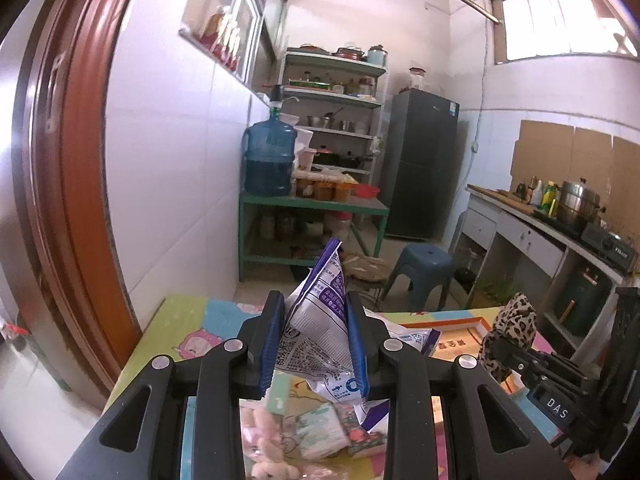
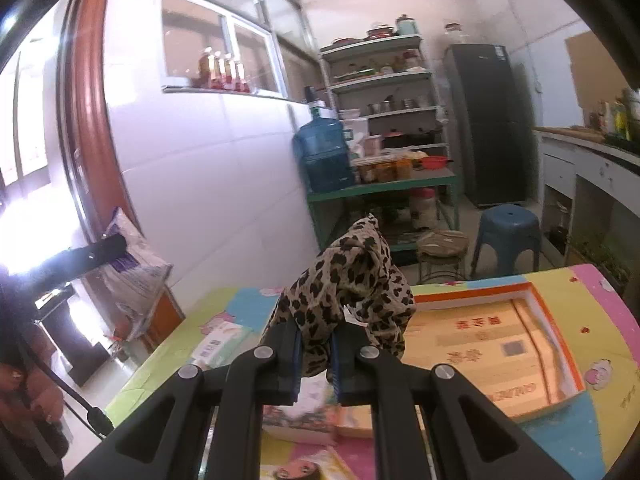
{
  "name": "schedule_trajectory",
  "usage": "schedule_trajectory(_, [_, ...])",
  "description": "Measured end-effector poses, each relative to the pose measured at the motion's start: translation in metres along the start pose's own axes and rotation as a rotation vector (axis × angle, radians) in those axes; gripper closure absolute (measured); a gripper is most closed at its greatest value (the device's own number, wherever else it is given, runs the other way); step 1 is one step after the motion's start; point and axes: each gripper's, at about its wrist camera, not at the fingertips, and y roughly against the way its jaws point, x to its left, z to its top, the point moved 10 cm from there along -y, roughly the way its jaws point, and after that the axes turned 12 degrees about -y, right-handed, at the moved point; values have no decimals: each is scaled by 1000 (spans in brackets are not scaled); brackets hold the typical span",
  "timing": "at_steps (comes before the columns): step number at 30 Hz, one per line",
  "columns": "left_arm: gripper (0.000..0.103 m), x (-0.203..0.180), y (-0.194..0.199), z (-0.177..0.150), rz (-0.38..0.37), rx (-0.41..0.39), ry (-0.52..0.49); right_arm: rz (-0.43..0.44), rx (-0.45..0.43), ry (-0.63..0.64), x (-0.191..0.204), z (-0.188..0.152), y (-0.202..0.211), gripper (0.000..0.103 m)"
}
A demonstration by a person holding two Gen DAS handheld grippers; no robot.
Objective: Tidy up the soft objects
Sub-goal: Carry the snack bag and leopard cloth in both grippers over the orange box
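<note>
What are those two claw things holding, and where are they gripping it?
Left gripper pinches a crinkled purple-and-white packet across its middle; right gripper clamps a bunched leopard-print cloth near its lower edge.

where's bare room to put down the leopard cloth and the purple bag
Open orange-rimmed cardboard box holds only flat card inside. Bare colourful cartoon mat borders its far side. Crowded below the grippers: pink plush toy, tissue pack, books.

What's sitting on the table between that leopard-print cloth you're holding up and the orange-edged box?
Nothing: in the right wrist view, only bare colourful table mat shows between the leopard-print cloth and the orange-edged box.
</note>
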Motion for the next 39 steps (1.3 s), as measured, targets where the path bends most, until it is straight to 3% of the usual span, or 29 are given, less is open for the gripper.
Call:
schedule_trajectory(9, [72,-79,-2,14,-47,-3,-51,-59,-33,-55,-72,15,22,91])
schedule_trajectory(19, [72,-151,-49,13,-87,28,-51,-106,16,-60,-129,19,13,91])
schedule_trajectory(33, [72,-208,-139,-31,-51,124,-76,-204,149,-104,-196,-17,-45,90])
schedule_trajectory(39, [72,-225,-174,-55,-73,181,-84,-235,168,-118,-215,-28,-59,90])
